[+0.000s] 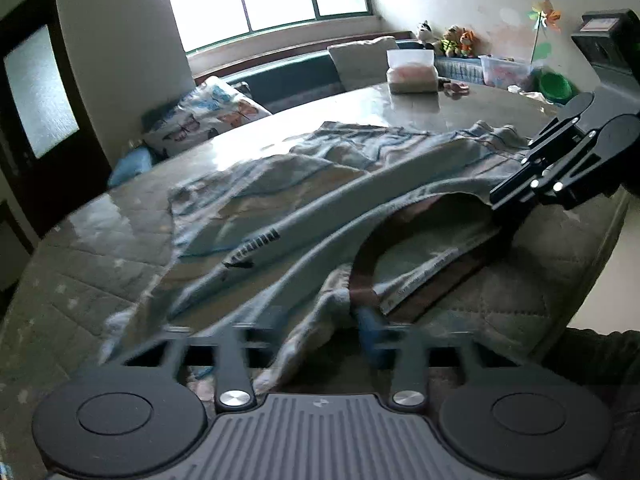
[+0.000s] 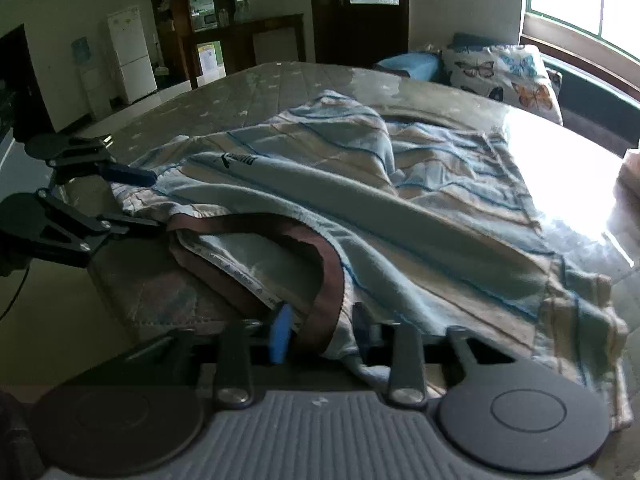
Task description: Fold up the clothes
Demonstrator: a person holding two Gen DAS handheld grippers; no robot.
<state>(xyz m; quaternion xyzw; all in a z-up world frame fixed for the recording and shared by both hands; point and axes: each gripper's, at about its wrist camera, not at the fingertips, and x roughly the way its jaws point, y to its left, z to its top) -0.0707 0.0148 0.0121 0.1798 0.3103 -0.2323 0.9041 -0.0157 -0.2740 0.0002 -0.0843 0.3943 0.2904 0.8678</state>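
A light blue and beige striped shirt point(image 1: 304, 200) with a brown collar point(image 1: 362, 264) lies rumpled on the glossy quilted table point(image 1: 92, 256). My left gripper point(image 1: 320, 332) is shut on the shirt's shoulder edge beside the collar. My right gripper point(image 2: 320, 332) is shut on the collar point(image 2: 320, 276) at the other shoulder of the shirt point(image 2: 420, 184). Each gripper shows in the other's view: the right gripper point(image 1: 508, 200) at the right, the left gripper point(image 2: 148, 200) at the left. The shirt's collar edge is lifted between them.
A clear box point(image 1: 412, 70) and other small containers point(image 1: 504, 72) stand at the table's far side. A butterfly pillow point(image 1: 208, 116) lies on a bench under the window. A fridge point(image 2: 132, 54) and dark doors stand beyond the table.
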